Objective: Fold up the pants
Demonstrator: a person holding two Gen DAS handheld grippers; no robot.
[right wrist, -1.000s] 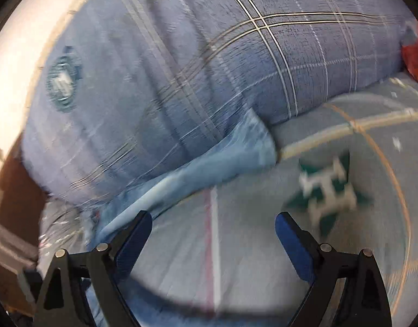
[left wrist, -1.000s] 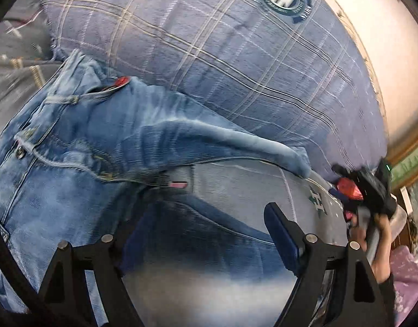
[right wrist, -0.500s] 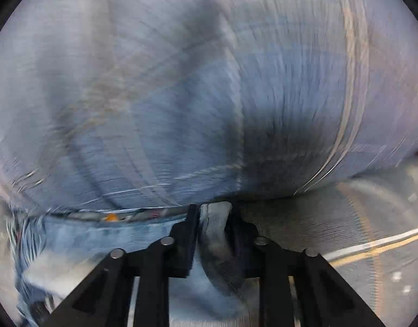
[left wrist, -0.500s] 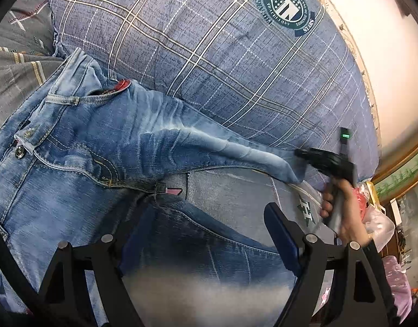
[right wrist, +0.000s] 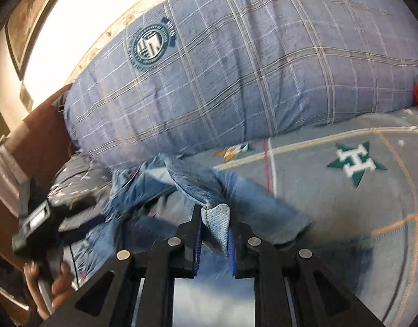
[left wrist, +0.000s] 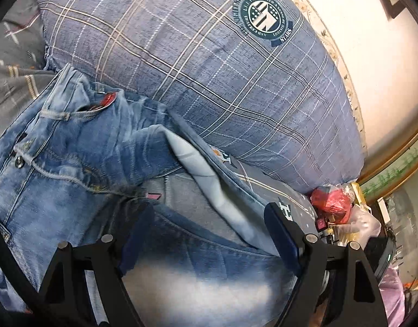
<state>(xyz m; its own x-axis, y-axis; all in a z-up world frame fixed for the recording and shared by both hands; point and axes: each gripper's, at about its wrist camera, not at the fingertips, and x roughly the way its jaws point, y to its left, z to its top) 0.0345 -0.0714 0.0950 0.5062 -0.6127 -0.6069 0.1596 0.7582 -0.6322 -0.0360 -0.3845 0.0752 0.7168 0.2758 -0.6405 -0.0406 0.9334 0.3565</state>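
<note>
Grey bedding (right wrist: 331, 201) printed with green stars covers the bed, and on it lies one pair of pale, washed-out blue jeans (left wrist: 72, 163), waistband and button toward the left in the left wrist view, a red tab at the pocket. One leg runs along the foot of a big blue plaid pillow (left wrist: 209, 68) bearing a round green crest; that leg is doubled back, showing its lighter inside. The right hand-held gripper (right wrist: 214, 234) has just been closing and now pinches the leg's hem between its blue pads, the jaws nearly together with the denim bunched up between them. The left hand-held gripper (left wrist: 209, 234) stands wide apart above the other leg, gripping nothing. Two hand-held grippers, one pillow, one pair of jeans. Red and clear bags (left wrist: 334, 201) sit beyond the pillow's corner.
</note>
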